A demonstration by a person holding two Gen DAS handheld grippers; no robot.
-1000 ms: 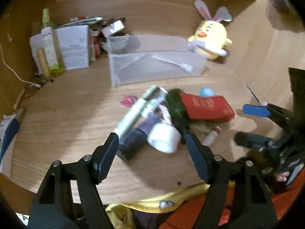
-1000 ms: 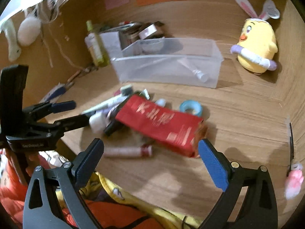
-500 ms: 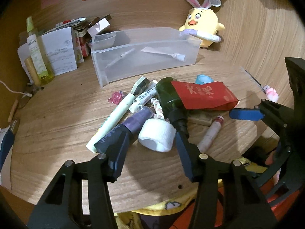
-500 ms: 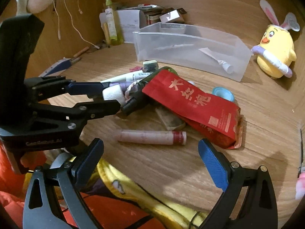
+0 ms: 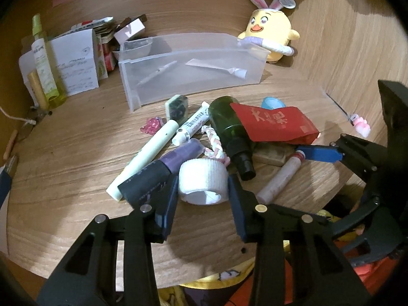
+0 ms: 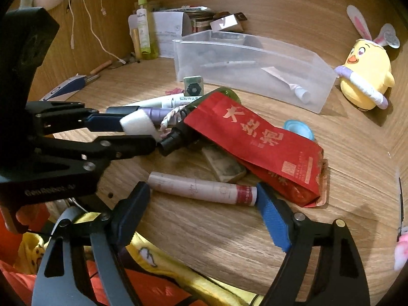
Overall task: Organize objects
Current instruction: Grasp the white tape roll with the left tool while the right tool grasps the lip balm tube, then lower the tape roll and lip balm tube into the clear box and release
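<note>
White gauze tape roll (image 5: 202,182) sits at the near edge of the wooden counter (image 5: 76,148), between the pads of the left tool (image 5: 201,196), which press both its sides. Beside it lie a purple tube (image 5: 163,170) and a green spray bottle (image 5: 229,130). Right tool (image 6: 201,204) stands spread wide around a pink-capped tube (image 6: 201,188), its blue pad at the cap. Farther back stands a clear plastic bin (image 6: 255,66).
</note>
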